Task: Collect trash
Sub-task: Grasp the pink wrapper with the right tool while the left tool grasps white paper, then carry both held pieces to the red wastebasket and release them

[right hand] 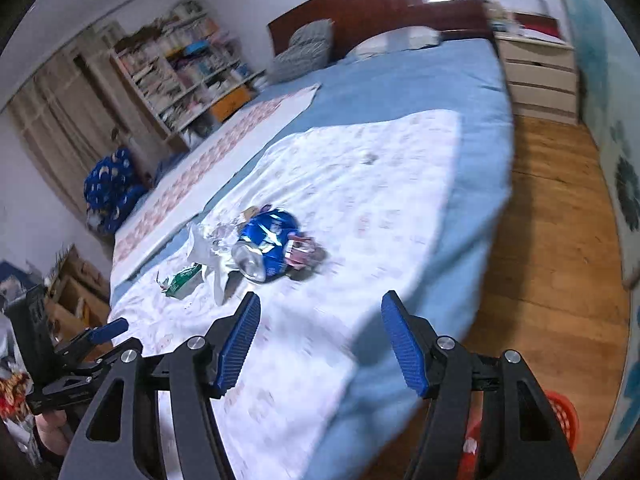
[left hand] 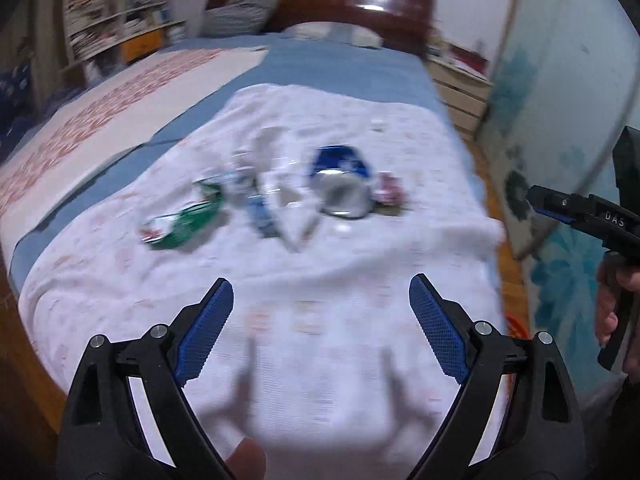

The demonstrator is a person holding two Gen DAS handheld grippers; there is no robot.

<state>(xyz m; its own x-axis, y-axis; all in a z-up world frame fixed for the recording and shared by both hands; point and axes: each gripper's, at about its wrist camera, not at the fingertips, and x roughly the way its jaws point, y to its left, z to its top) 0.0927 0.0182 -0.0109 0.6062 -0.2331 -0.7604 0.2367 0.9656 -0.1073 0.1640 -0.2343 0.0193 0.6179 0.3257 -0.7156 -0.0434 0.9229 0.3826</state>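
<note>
Trash lies on a white cloth [left hand: 320,120] on the bed: a crushed blue can [left hand: 342,184] [right hand: 266,248], a green wrapper [left hand: 184,222] [right hand: 182,280], clear crumpled plastic [left hand: 280,184] [right hand: 212,248] and a small red-pink packet [left hand: 388,194] [right hand: 300,254]. My left gripper [left hand: 320,320] is open and empty, short of the trash. My right gripper [right hand: 320,340] is open and empty, near the bed's corner. In the left wrist view the right gripper [left hand: 560,208] shows at the right edge. In the right wrist view the left gripper [right hand: 96,344] shows at lower left.
A red basket [right hand: 560,416] stands on the wooden floor [right hand: 560,240] below the right gripper. A patterned sheet [left hand: 100,120] lies on the left of the blue bed [right hand: 400,80]. Bookshelves [right hand: 188,68], headboard, pillows and a drawer unit [right hand: 536,76] stand behind.
</note>
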